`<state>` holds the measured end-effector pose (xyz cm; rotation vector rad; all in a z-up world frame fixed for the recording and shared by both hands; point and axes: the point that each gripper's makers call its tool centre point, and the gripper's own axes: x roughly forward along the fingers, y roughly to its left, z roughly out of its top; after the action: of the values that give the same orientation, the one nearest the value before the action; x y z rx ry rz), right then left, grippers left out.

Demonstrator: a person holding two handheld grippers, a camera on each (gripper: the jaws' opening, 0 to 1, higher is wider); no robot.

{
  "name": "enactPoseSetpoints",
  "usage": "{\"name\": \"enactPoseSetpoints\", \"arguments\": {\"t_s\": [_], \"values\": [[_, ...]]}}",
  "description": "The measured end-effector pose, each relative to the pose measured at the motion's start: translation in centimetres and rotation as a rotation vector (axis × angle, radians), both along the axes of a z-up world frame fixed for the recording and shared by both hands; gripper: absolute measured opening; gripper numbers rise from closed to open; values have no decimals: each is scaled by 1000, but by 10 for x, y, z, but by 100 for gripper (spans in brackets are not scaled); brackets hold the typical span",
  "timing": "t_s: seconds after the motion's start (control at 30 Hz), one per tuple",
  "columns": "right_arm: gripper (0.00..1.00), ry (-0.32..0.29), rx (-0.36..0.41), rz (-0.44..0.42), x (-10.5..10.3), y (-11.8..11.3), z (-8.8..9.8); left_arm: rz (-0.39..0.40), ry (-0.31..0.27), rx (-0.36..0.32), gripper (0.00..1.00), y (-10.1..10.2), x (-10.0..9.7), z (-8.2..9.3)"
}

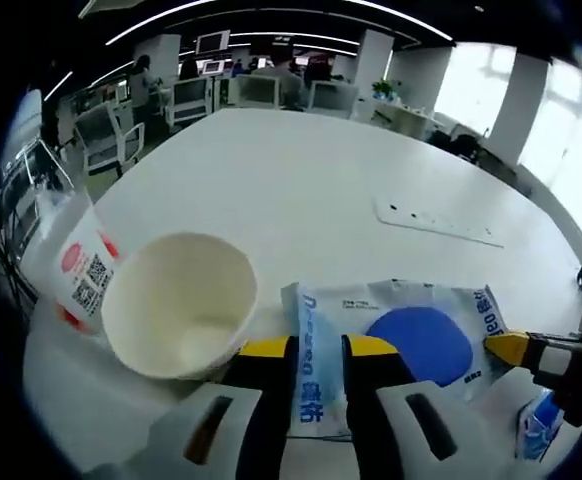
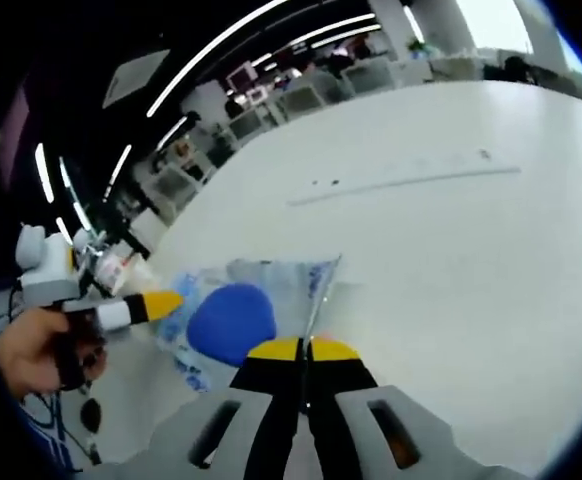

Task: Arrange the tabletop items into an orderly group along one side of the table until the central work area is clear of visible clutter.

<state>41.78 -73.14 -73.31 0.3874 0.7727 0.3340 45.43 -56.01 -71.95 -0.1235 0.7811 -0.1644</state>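
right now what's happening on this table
A person is tidying a large white table with two tools. The right hand-held gripper is shut on the edge of a clear plastic packet with a blue round pad inside. The left hand-held gripper has its jaws apart at that packet's near edge, next to an empty white paper bowl tipped on its side. A white bottle with a red label lies beyond the bowl.

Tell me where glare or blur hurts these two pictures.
Left gripper view: the windows at upper right blow out white, while the paper cup and wipes packet stay sharp. Right gripper view: fisheye bending curves the table, and its edges go soft.
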Motion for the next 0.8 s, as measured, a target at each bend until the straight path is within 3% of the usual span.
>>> {"name": "enactPoseSetpoints", "arguments": {"t_s": [0.8], "values": [[0,12,32,-78,3,-5,-1,-26,-52,0,26,-14,6,9]]}}
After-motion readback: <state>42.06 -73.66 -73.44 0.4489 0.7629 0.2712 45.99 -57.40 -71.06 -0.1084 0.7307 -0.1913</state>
